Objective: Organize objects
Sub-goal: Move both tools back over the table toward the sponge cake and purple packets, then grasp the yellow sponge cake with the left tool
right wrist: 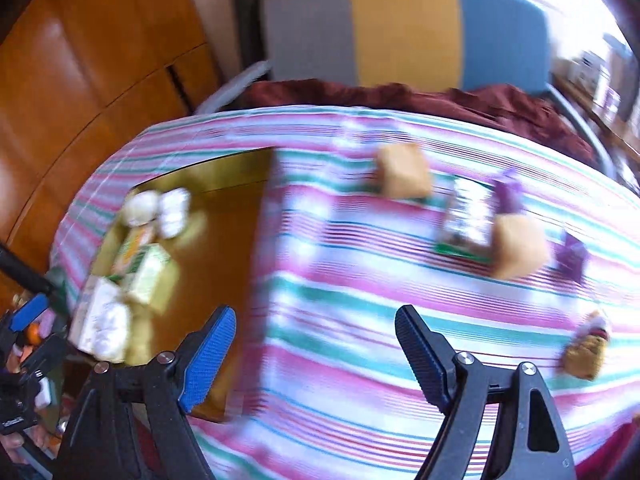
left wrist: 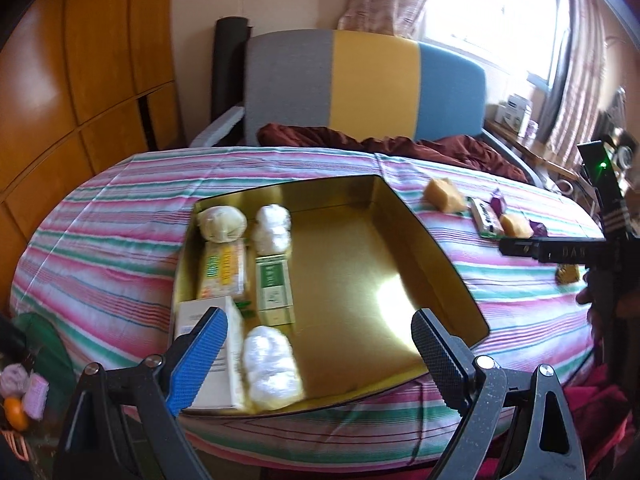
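A gold tin box (left wrist: 372, 264) lies open on the striped cloth. Along its left side lie wrapped snacks: a pale round bun (left wrist: 222, 224), a yellow packet (left wrist: 222, 272), a green packet (left wrist: 273, 288), white wrapped balls (left wrist: 270, 364) and a white carton (left wrist: 218, 356). My left gripper (left wrist: 320, 360) is open and empty over the tin's near edge. My right gripper (right wrist: 316, 356) is open and empty above the cloth right of the tin (right wrist: 224, 220). Loose snacks lie ahead of it: two tan cakes (right wrist: 404, 176) (right wrist: 516, 244), a green packet (right wrist: 466, 220) and a small brown snack (right wrist: 586, 354).
Purple wrappers (right wrist: 572, 256) lie among the loose snacks. A grey, yellow and blue headboard (left wrist: 368, 84) and a maroon blanket (left wrist: 400, 144) stand behind the table. A wooden wardrobe (left wrist: 80, 80) is at the left. The right wrist view is motion-blurred.
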